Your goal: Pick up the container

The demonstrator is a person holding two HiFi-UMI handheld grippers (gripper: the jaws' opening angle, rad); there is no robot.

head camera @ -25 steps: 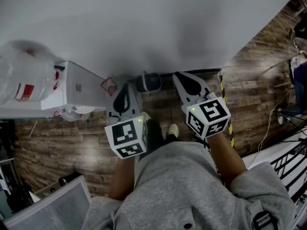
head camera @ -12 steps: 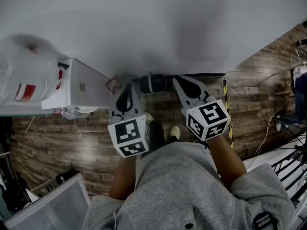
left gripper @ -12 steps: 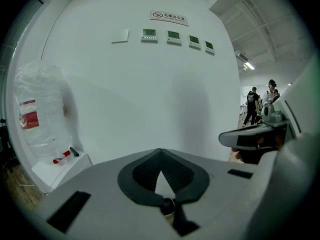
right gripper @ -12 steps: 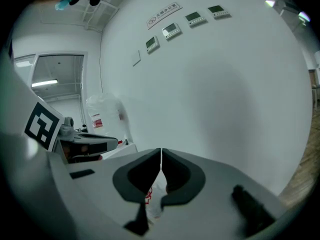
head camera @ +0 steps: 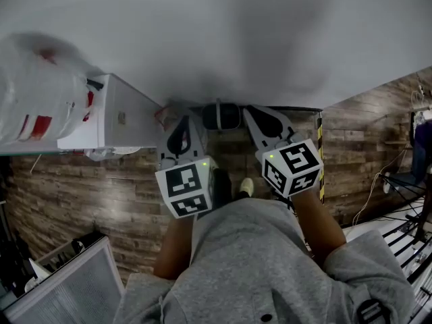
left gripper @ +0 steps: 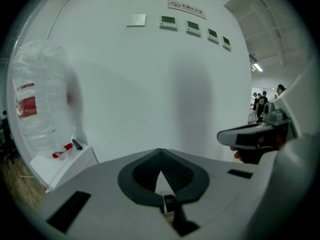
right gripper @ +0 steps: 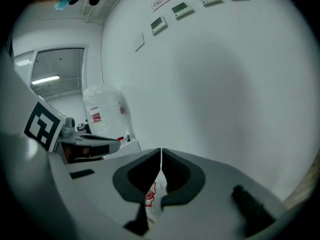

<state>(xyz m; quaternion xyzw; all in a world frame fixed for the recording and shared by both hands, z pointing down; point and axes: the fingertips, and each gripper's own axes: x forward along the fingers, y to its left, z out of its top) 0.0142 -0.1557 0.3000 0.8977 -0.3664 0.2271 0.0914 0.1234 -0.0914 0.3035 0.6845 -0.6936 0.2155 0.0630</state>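
Observation:
Both grippers are held close in front of the person's grey sweater, pointing at a plain white wall. My left gripper is shut with nothing in it; its dark pads meet at the tip. My right gripper is also shut and empty, its jaws closed along a thin line. No container can be told for certain. A white box stands at the left by the wall, and a clear plastic bag with red print rests on it. The bag also shows in the left gripper view.
A dark rounded object lies on the wood floor at the wall's foot, between the two grippers. A yellow-black striped strip runs along the floor at the right. A white slatted panel sits at the lower left. Cables trail at the far right.
The wall and the white box have come a little nearer and lower in the head view. Both grippers keep their place near the body and stay shut.

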